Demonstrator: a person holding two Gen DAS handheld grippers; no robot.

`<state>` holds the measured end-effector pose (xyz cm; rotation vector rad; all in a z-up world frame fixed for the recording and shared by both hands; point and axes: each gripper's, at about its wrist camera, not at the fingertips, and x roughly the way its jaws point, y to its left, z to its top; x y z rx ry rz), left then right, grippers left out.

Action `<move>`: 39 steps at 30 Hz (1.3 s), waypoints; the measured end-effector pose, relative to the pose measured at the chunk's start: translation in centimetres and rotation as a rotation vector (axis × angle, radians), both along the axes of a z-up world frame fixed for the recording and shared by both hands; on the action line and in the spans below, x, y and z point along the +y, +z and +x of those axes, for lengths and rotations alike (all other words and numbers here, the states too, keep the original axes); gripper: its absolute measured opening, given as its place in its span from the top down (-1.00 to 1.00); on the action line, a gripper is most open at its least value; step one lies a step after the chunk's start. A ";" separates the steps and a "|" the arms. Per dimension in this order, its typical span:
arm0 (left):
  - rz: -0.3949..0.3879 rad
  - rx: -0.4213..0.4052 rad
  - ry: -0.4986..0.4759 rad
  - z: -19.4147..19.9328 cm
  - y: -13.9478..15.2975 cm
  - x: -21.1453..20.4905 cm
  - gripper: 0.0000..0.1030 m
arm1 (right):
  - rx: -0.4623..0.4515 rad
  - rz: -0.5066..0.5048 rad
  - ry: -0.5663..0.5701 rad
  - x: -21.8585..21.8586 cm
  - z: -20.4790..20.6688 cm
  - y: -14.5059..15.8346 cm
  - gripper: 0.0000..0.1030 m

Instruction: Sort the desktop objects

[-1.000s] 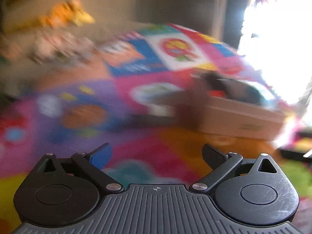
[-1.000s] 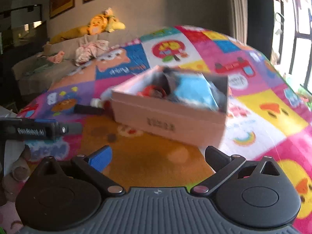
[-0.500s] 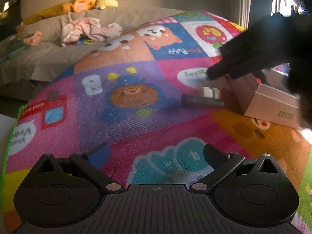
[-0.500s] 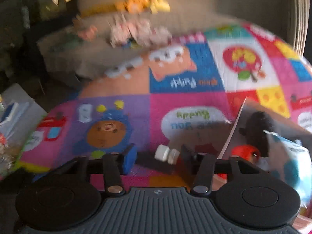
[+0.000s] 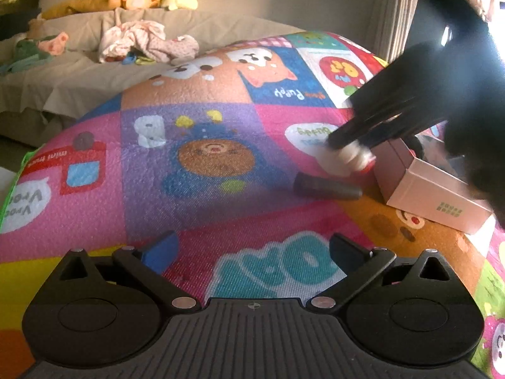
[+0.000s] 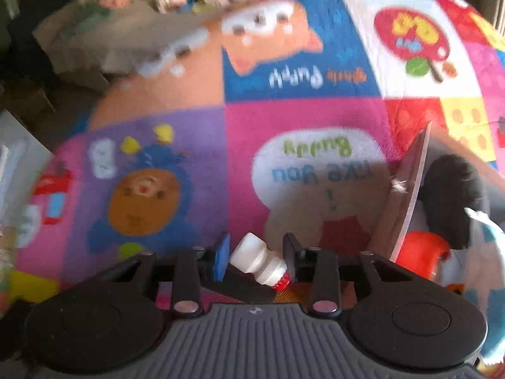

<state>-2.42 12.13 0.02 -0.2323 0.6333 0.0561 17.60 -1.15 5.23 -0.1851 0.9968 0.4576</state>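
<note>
Between the fingers of my right gripper lies the small white bottle, its long axis slanting across the gap, red end toward the pink box; jaws nearly pinching it. My left gripper is spread, farther away.

One white bottle lying between right claw's fingers; one dark cylinder and one pink box sitting ahead-right of left claw.
</note>
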 end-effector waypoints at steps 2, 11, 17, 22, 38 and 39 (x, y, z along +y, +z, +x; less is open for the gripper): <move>0.002 0.001 -0.001 0.0 0.0 0.0 -1.00 | -0.044 0.052 0.023 -1.5 -2.0 2.0 0.31; 0.016 0.008 -0.008 0.2 0.0 -0.3 -1.00 | -0.160 -0.063 0.002 -11.0 -12.3 0.8 0.30; 0.053 0.027 -0.010 0.4 0.0 -0.8 -1.00 | -0.264 -0.111 -0.096 -15.2 -15.7 -2.8 0.15; 0.123 0.051 -0.026 0.8 0.1 -1.8 -1.00 | -0.319 0.010 -0.185 -18.7 -18.1 -3.2 -0.83; 0.218 0.026 -0.132 9.0 0.7 -8.8 -1.00 | -0.240 0.084 -0.239 -21.4 -20.7 -5.8 -1.00; 0.229 0.042 -0.123 9.4 0.6 -9.0 -1.00 | -0.242 0.078 -0.237 -21.3 -20.7 -5.9 -1.00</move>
